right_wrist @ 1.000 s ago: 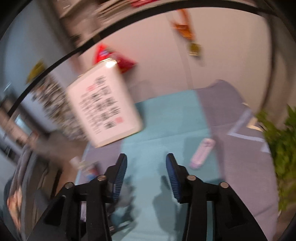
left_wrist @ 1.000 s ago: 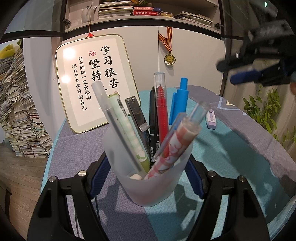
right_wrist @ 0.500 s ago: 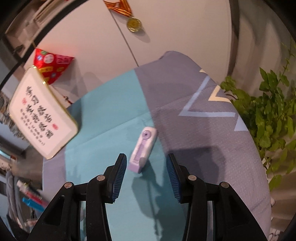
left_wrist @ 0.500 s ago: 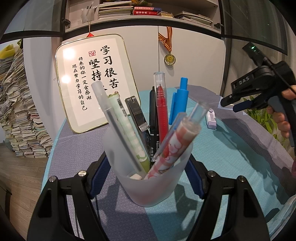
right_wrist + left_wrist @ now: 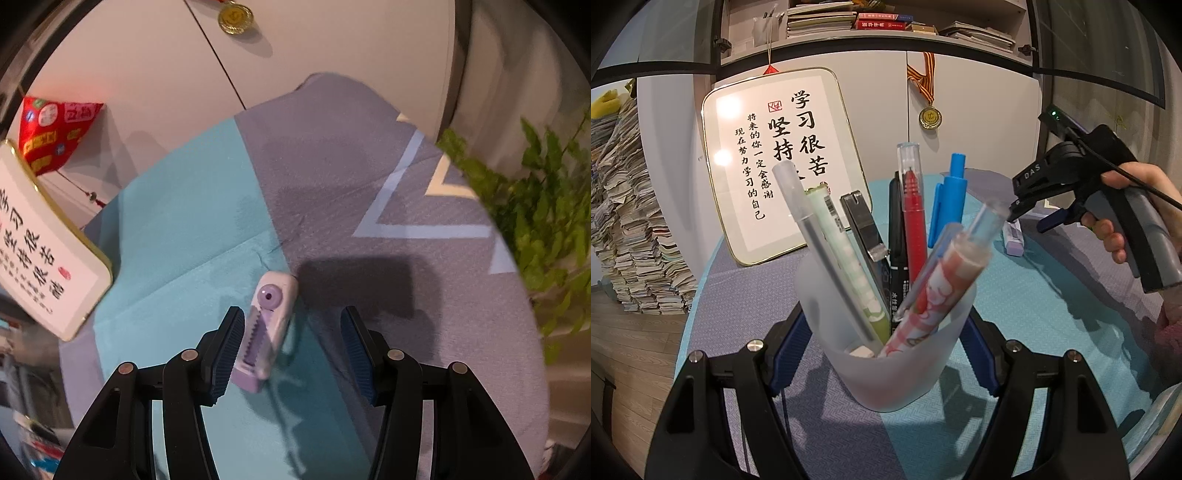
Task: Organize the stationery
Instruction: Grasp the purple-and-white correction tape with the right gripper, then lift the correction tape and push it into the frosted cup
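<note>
A: Widening right gripper [image 5: 291,345] jaws bracket the purple-white correction tape [image 5: 267,328], lying untouched on the tablecloth [image 5: 177,236].
B: Left gripper [image 5: 884,341]?
A: Pinching the frosted pen cup [image 5: 897,369]; pens' lower ends hidden inside.

A frosted white pen cup [image 5: 897,354] holds red [image 5: 914,206] and blue pens [image 5: 951,192] on a teal-and-grey tablecloth [image 5: 332,155], near a lilac-and-white correction tape [image 5: 271,317]
</note>
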The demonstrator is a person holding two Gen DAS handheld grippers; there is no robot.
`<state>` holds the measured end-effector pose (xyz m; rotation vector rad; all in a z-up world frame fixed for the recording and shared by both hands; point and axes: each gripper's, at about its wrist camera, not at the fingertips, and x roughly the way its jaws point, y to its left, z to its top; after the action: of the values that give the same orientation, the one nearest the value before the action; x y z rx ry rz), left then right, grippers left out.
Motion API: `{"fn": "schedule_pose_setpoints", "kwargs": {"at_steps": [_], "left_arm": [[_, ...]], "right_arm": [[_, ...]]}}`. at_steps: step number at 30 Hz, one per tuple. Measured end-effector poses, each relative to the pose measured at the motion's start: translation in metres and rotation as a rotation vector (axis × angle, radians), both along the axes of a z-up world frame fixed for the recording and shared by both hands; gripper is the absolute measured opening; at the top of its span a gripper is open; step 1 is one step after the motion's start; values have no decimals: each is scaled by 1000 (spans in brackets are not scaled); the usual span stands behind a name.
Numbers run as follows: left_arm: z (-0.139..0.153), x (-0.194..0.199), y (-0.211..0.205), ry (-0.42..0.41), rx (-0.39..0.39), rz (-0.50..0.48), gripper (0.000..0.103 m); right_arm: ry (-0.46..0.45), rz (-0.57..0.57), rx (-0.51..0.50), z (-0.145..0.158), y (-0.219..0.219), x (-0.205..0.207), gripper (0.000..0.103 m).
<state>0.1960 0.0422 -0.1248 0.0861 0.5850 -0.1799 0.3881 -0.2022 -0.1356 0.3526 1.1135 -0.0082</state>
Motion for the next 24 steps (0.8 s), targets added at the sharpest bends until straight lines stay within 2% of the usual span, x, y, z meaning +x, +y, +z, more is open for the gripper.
{"fn": "schedule_pose_setpoints", "kwargs": {"at_steps": [2, 7, 12, 13, 14, 15, 16, 18, 21, 24], "left_arm": [[0, 0, 0, 0, 0, 0, 75], [0, 0, 0, 0, 1, 0, 75], [0, -1, -1, -2, 4, 1, 75], [0, -1, 0, -3, 4, 1, 76], [0, -2, -1, -7, 4, 1, 76], [2, -3, 0, -15, -1, 1, 76], [3, -4, 1, -24, -7, 1, 76], [6, -6, 2, -41, -20, 2, 77], [8, -7, 3, -55, -28, 8, 77], [12, -10, 3, -86, -29, 16, 75]], "right_arm": [[9, -14, 29, -4, -1, 3, 55], [8, -15, 29, -7, 8, 11, 55], [-3, 24, -96, -7, 29, 21, 55], [-9, 29, -122, -6, 33, 22, 53], [-15, 36, -163, -6, 36, 23, 37], [-19, 44, -212, -6, 40, 23, 29], [-30, 67, -226, -6, 43, 22, 29], [-35, 89, -200, -6, 41, 18, 29], [-44, 151, -108, -2, 39, 4, 29], [-80, 211, -96, 8, 48, -16, 28]]}}
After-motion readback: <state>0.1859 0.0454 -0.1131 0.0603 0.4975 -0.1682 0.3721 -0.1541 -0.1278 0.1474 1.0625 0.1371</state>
